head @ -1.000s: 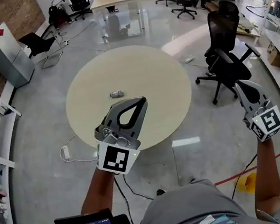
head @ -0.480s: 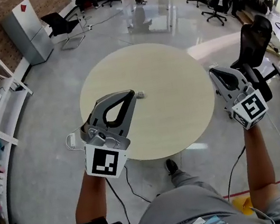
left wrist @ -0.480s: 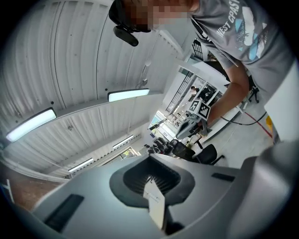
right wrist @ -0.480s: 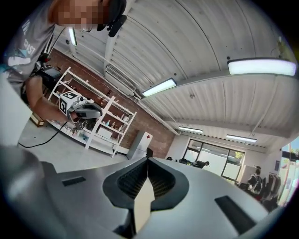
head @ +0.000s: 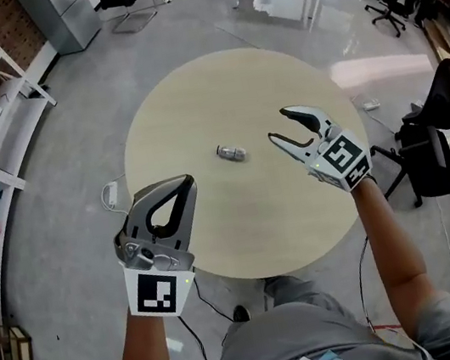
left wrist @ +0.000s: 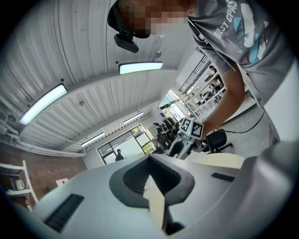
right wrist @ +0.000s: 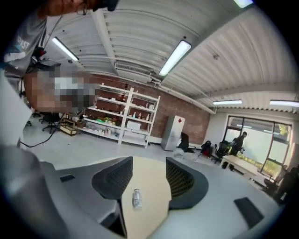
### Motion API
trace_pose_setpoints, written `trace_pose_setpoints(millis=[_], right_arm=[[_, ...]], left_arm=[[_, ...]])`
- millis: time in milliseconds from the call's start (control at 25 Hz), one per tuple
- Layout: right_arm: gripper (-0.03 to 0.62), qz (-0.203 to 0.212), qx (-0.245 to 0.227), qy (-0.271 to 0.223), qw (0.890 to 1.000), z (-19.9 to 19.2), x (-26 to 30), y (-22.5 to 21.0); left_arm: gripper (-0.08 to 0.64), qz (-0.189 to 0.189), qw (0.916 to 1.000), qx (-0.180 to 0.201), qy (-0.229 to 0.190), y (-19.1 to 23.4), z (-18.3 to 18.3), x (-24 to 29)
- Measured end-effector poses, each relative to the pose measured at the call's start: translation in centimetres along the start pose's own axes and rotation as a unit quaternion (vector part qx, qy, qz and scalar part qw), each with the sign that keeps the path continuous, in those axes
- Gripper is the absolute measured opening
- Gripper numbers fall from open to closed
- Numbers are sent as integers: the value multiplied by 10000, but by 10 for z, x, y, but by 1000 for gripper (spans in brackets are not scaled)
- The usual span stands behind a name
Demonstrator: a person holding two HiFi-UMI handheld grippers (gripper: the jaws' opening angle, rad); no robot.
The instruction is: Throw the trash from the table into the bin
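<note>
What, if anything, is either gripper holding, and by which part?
Nothing. The right gripper has just been opening its jaws, short of the can on the table; the left gripper is shut and empty.

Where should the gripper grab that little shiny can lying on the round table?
Around its middle, across the narrow body. The can lies on its side, alone on the table, and in the right gripper view it points lengthwise away, so jaws could probably close on its long sides. Come low from the right gripper, whose jaws have just been opening, the can ahead, untouched.
</note>
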State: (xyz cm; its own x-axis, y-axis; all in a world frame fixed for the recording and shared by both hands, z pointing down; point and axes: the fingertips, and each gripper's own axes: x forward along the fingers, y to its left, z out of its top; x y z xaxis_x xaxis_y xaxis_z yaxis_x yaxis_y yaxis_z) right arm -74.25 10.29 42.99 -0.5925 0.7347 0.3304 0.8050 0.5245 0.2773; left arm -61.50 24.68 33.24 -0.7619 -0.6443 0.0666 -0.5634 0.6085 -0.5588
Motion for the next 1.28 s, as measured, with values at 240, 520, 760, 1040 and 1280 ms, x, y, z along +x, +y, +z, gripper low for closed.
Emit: trace_pose_setpoints(millis=[240,520,760,1040,1280], right_arm=[[207,1139,327,1123,9866,-123,149,11],[207,1715,522,2333,9557,-227,249,49],[207,1716,685,3292,9260,-290,258,61],[207,1495,518,2496,9553,-233,237,82],[207,910,515,1307,9859,-99,160,101]], left_arm=[[43,340,9965,-445,617,14,-54,16],[43,594,9891,-760,1111,28,-99,3],[43,689,9852,-952,1247,20,-107,-5],[43,621,9854,-1027,1207,12,-110,-38],[43,623,9877,-1114,905,18,-88,-78]])
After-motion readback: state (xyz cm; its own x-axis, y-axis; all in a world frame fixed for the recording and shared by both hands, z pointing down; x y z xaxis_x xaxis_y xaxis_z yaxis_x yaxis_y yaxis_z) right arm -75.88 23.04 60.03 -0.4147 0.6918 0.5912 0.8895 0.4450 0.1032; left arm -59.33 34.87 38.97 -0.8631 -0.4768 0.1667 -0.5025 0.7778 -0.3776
